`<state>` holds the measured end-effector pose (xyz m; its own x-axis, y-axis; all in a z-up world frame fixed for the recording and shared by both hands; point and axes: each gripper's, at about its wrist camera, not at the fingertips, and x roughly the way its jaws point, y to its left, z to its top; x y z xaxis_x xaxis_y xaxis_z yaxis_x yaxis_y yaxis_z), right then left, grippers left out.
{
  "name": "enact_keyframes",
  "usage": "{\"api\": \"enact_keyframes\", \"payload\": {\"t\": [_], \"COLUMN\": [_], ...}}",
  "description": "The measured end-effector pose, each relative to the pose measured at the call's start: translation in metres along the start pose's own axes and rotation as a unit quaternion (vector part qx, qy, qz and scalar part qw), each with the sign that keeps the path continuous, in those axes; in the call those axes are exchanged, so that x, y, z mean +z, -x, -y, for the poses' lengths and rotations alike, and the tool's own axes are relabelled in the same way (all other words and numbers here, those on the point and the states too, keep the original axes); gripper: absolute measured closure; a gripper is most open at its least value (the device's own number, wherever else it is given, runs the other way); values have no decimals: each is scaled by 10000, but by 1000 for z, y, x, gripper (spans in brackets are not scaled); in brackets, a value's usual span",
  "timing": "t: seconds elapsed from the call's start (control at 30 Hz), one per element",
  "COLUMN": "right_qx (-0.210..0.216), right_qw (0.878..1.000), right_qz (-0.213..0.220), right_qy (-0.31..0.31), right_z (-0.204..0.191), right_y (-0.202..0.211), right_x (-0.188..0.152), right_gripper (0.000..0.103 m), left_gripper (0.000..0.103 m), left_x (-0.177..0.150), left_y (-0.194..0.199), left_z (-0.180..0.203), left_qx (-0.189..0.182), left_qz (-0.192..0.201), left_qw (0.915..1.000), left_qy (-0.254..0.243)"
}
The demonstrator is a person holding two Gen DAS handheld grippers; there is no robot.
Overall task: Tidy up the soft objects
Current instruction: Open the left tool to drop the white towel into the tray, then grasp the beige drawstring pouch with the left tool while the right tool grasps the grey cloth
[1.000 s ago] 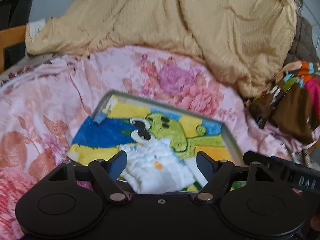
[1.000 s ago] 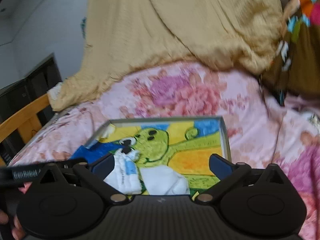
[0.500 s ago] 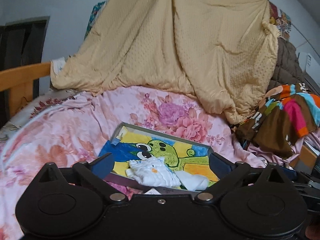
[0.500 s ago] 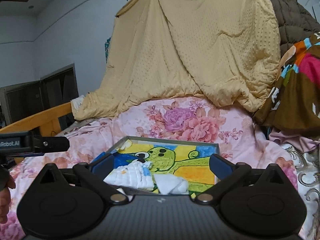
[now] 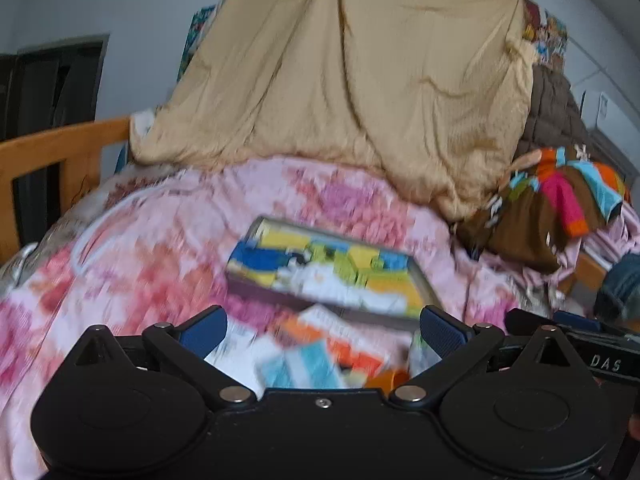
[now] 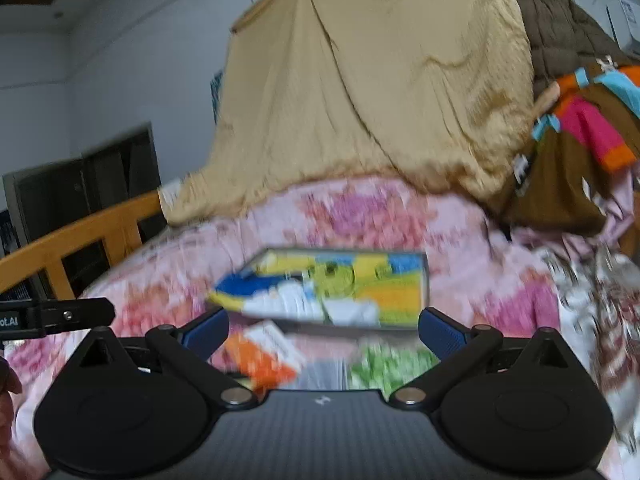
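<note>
On the pink floral bedspread (image 5: 152,264), both views smear with motion, and that is the first hazard: a reach made in this blur could clip the near wall of the shallow grey-rimmed tray with the green cartoon frog and blue-and-yellow print (image 5: 425,284) and tip it on the soft, uneven bedding. The left tool (image 5: 320,330) shows its blue-padded jaws spread wide with nothing between them; the right tool (image 6: 323,326) is just as wide and just as empty. Inside the tray lie the folded white cloth pieces (image 6: 308,304), soft and crumpled, one with pale blue markings, bunched toward the tray's near side and touching each other. Just in front of the tray, scattered on the bedspread, sit more small items: an orange-and-white packet (image 6: 264,350), a green-and-white patterned bundle (image 6: 390,362) and a pale blue-and-white piece (image 5: 300,364), all too blurred to name for sure. These look limp and light, so a pinch that catches only a corner may let one unfold or drag its neighbour along. With both tools close together, shown by the other tool's black bar at each view's edge, a collision over the tray seems another fair risk. Behind, the big tan quilt (image 5: 352,80) and the striped multicolour blanket (image 5: 560,200) lie well apart from the work.
</note>
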<state>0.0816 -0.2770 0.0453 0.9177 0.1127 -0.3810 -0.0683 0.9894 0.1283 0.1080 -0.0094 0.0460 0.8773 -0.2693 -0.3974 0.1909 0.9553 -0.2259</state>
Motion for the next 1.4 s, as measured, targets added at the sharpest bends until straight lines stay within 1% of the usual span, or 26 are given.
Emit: {"api": "enact_keyframes", "payload": {"t": [0.1, 0.17, 0.23, 0.37, 0.5, 0.6, 0.7, 0.77, 0.87, 0.97, 1.07, 1.13, 1.2, 1.23, 1.27, 1.33, 1.4], "right_qx": [-146, -143, -122, -68, -130, -162, -200, -247, -191, -205, -226, -215, -204, -204, -201, -205, -219], "right_qw": [9989, 9983, 9972, 9930, 9896, 9826, 9727, 9706, 9687, 9653, 9625, 9605, 9583, 9571, 9559, 9536, 9515], "right_qz": [-434, -555, -709, -1167, -1421, -1832, -2284, -2369, -2435, -2552, -2653, -2731, -2812, -2855, -2894, -2967, -3031], "right_qy": [-54, -111, -194, -179, -169, -279, -352, -351, -443, -510, -518, -493, -471, -463, -460, -474, -480], "right_z": [-2, -3, -3, -4, -5, -3, -1, 0, 1, 2, 2, 1, -2, -3, -3, -4, -6], "right_y": [4, 7, 9, -1, -7, -17, -30, -34, -37, -42, -47, -51, -55, -57, -59, -62, -64], "right_x": [-10, -15, -19, -27, -32, -37, -44, -46, -47, -49, -51, -53, -55, -57, -58, -60, -61], "right_gripper": [0, 0, 0, 0, 0, 0, 0, 0, 0, 0, 0, 0, 1, 1, 2, 3, 8], "left_gripper": [1, 1, 1, 1, 1, 1, 1, 1, 1, 1, 1, 2, 4, 5, 5, 7, 8], "left_x": [-15, -23, -28, -38, -48, -52, -53, -53, -53, -55, -57, -58, -60, -60, -60, -60, -60], "left_y": [5, 6, 6, 1, -9, -17, -23, -30, -42, -53, -63, -69, -76, -78, -79, -79, -80], "left_z": [-6, -9, -10, -8, -3, 0, 3, 7, 13, 21, 28, 31, 33, 33, 32, 29, 26], "left_qx": [67, 83, 85, -1, 52, 72, -31, -119, -271, -440, -511, -573, -610, -623, -671, -809, -893], "left_qz": [-377, -641, -816, -1109, -1372, -1537, -1681, -1827, -2028, -2241, -2386, -2454, -2478, -2468, -2457, -2426, -2417], "left_qw": [9992, 9978, 9964, 9931, 9888, 9854, 9823, 9777, 9695, 9582, 9430, 9301, 9191, 9164, 9165, 9213, 9245], "left_qy": [-73, -128, -191, -379, -583, -723, -827, -1033, -1350, -1722, -2264, -2672, -3004, -3087, -3085, -2930, -2810]}}
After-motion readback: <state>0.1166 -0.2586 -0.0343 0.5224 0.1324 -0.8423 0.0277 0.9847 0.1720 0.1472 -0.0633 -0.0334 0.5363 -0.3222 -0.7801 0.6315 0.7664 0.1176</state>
